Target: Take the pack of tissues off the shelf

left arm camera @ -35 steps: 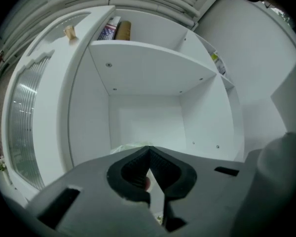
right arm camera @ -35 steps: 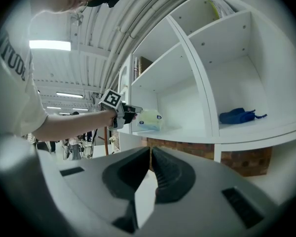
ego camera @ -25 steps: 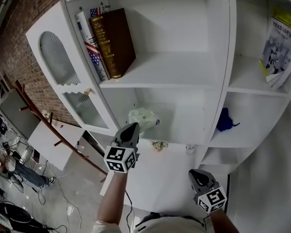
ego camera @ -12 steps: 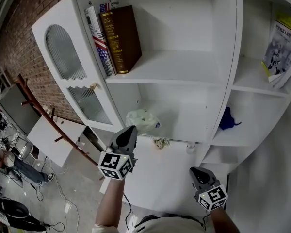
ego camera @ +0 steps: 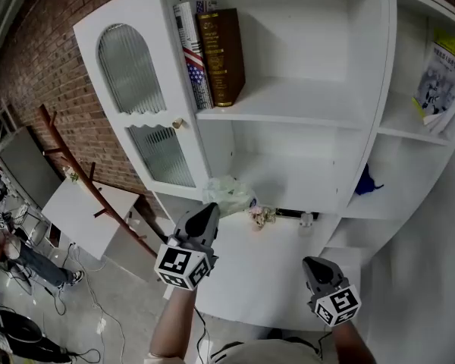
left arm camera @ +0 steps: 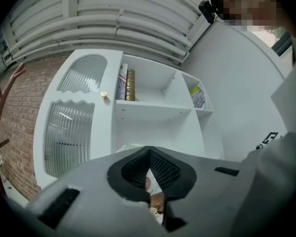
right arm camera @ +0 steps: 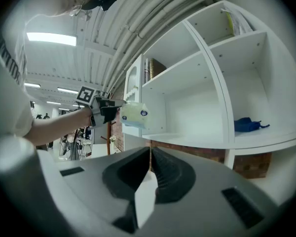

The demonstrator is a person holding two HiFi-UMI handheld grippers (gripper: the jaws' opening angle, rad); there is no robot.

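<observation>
The pack of tissues (ego camera: 229, 193), pale green in soft plastic, hangs in the air in front of the lower shelf compartment (ego camera: 288, 180). My left gripper (ego camera: 205, 211) is shut on its near end. The right gripper view shows this from the side: the left gripper (right arm camera: 113, 110) holds the pack (right arm camera: 134, 115) clear of the shelf front. In the left gripper view only a pale edge of the pack (left arm camera: 127, 147) shows above the closed jaws. My right gripper (ego camera: 314, 265) hangs low at the right, shut and empty, its jaws (right arm camera: 149, 152) pointing at the shelf.
Two books (ego camera: 212, 55) stand on the upper shelf beside the open ribbed-glass door (ego camera: 140, 105). A blue cloth (ego camera: 366, 182) and a magazine (ego camera: 440, 78) lie in the right compartments. A small dried flower bunch (ego camera: 262, 216) sits on the white ledge (ego camera: 273, 264).
The left gripper has drawn back out of the lower compartment with the pack in it. The right gripper has stayed low at the right.
</observation>
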